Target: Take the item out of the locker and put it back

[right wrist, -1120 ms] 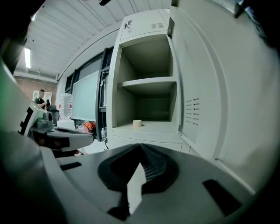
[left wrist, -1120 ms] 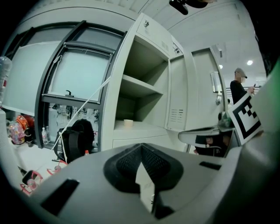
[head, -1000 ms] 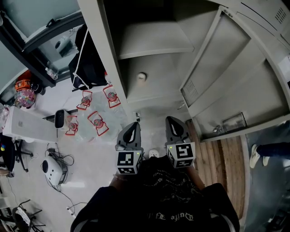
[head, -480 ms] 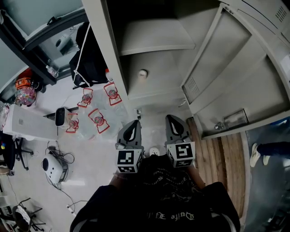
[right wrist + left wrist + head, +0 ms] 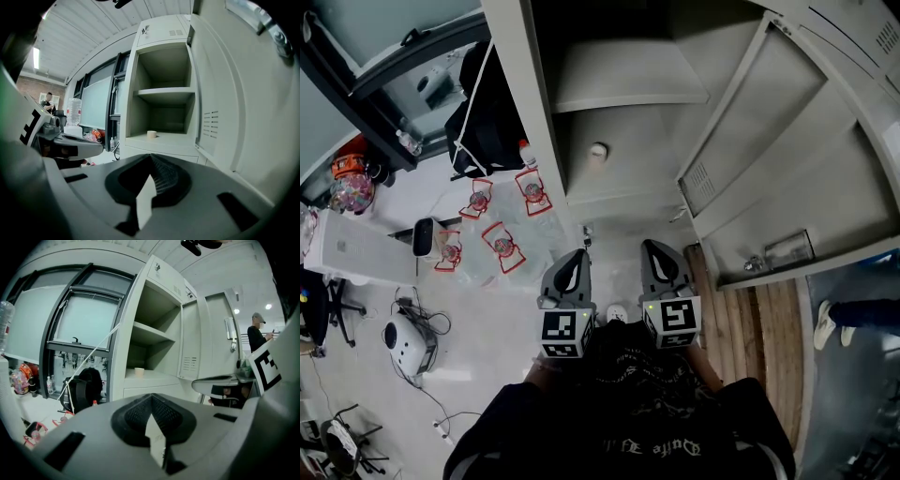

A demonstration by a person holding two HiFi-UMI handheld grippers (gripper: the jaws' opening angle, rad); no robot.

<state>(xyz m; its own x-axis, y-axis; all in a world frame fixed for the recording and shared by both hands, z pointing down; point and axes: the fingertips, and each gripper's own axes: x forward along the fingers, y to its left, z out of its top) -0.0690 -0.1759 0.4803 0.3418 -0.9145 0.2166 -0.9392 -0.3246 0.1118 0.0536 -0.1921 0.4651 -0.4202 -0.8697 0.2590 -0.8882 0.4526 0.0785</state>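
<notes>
Item (image 5: 598, 150) on locker shelf (image 5: 642, 164) (door (image 5: 787, 159) rightward)

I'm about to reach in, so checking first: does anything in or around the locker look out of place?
Inside, nothing stands out: the small pale roll sits alone on the lower shelf, door swung open. On the floor beside the locker, red-trimmed clear packets lie scattered at odd angles.

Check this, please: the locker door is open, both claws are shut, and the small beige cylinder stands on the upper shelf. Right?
Not quite. The small beige cylinder stands on the lower shelf, as the right gripper view shows. The locker door is open, and the left claw and the right claw are shut.
</notes>
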